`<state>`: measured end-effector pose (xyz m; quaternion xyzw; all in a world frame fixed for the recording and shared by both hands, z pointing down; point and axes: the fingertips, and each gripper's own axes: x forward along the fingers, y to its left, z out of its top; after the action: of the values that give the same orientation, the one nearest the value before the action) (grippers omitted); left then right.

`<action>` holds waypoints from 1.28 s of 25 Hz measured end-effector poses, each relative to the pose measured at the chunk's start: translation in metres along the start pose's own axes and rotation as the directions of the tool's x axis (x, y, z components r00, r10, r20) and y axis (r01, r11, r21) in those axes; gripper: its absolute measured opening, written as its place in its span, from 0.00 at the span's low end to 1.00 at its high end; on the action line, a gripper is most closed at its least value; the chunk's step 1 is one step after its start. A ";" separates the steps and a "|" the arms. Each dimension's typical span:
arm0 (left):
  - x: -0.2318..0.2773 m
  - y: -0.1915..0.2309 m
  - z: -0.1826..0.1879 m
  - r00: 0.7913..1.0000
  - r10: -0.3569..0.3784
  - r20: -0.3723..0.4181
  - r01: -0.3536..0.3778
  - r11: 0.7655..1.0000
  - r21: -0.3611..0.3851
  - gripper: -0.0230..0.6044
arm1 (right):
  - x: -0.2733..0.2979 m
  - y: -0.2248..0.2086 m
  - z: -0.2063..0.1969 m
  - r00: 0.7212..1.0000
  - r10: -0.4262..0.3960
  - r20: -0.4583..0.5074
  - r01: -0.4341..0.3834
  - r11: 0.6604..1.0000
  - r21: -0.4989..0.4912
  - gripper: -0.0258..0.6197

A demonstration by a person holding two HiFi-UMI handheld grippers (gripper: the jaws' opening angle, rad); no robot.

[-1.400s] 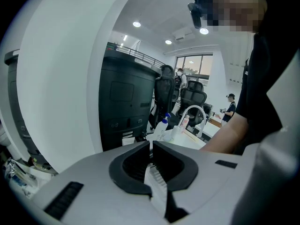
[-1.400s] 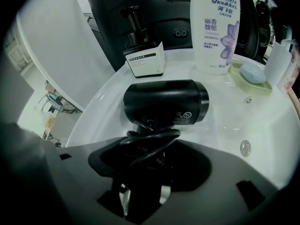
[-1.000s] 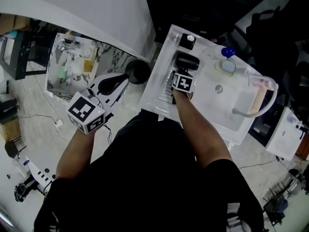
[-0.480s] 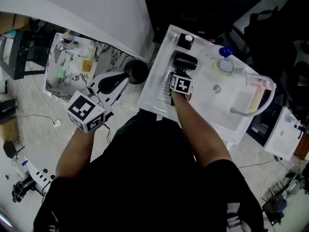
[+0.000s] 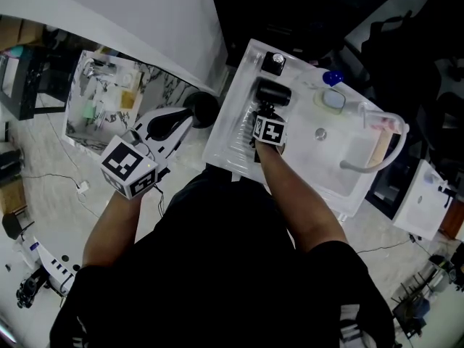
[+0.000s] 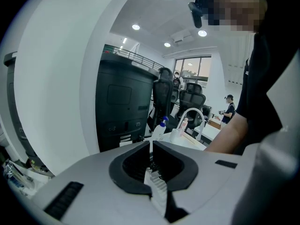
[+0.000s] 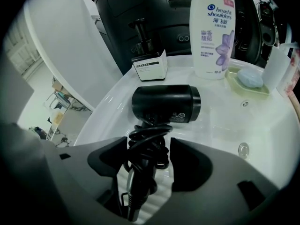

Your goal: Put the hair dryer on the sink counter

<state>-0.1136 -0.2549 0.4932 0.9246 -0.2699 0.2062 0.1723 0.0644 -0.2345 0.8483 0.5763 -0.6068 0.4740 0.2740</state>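
Observation:
The black hair dryer (image 5: 272,93) lies on its side on the white sink counter (image 5: 230,138), barrel across and handle pointing back at me. In the right gripper view the hair dryer (image 7: 166,104) rests on the counter (image 7: 108,111). Its handle, wrapped in coiled cord, lies between the jaws of my right gripper (image 7: 143,149). Those jaws stand apart, and white pad shows beside the handle. My right gripper (image 5: 264,114) hovers just behind the dryer. My left gripper (image 5: 185,122) hangs off the counter's left side, shut and empty (image 6: 151,146).
A white shampoo bottle (image 7: 212,32), a black pump bottle with a boxed label (image 7: 149,62) and a soap dish (image 7: 248,78) stand behind the dryer. The basin with its drain (image 5: 320,133) and curved faucet (image 5: 377,158) lies to the right. A black round object (image 5: 204,109) sits beside the counter's left edge.
My right gripper has drawn back slightly from the dryer's barrel while the dryer stays on the counter. The left gripper has hardly moved.

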 end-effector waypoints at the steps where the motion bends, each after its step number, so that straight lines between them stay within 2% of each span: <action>1: 0.000 -0.002 0.000 1.000 -0.005 0.004 0.005 1.000 0.002 0.10 | -0.002 0.000 0.001 1.000 0.003 0.004 -0.003 1.000 -0.002 0.51; 19: -0.003 -0.019 0.015 0.999 0.008 0.038 -0.009 1.000 0.022 0.10 | -0.035 -0.007 0.026 0.996 0.029 0.083 -0.027 0.999 -0.031 0.50; 32: -0.010 -0.039 0.026 0.997 0.010 0.078 -0.014 0.999 0.045 0.10 | -0.086 -0.011 0.068 0.972 0.069 0.223 -0.056 0.996 -0.063 0.50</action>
<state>-0.0917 -0.2311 0.4583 0.9340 -0.2772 0.1770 0.1394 0.1050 -0.2557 0.7484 0.5991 -0.6647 0.3968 0.2045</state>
